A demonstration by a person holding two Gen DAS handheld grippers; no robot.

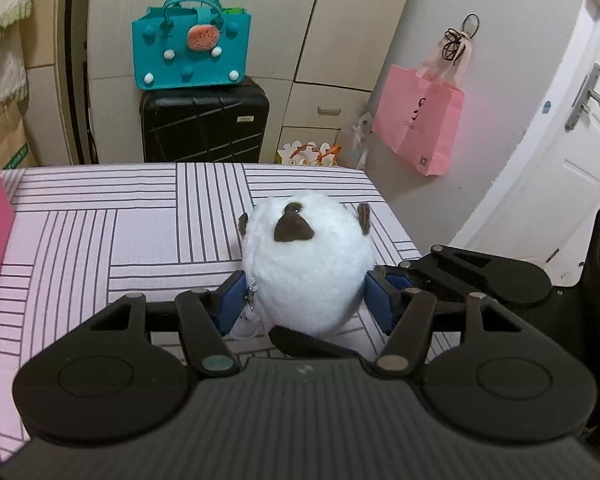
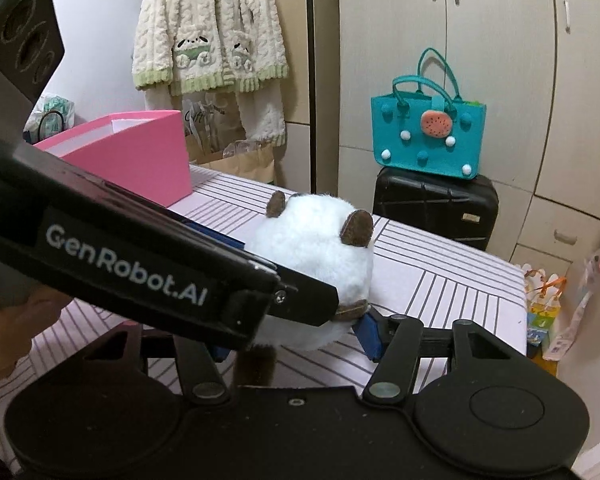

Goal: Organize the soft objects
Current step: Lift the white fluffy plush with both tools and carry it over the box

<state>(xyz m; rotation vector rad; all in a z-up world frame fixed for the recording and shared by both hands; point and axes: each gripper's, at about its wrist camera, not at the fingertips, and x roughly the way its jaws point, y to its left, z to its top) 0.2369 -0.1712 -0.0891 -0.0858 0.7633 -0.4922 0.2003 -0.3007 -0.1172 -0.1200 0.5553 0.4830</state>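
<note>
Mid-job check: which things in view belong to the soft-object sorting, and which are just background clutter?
In play:
white plush toy, pressed between the left gripper pads
right gripper, also around the toy
pink box on the striped bed, possibly the bin

Lying about:
teal felt bag
black suitcase
pink paper bag
hanging fleece jacket

A table covered in a pale cloth with dark line patterns carries a pink box at one end and a white plush toy.
</note>
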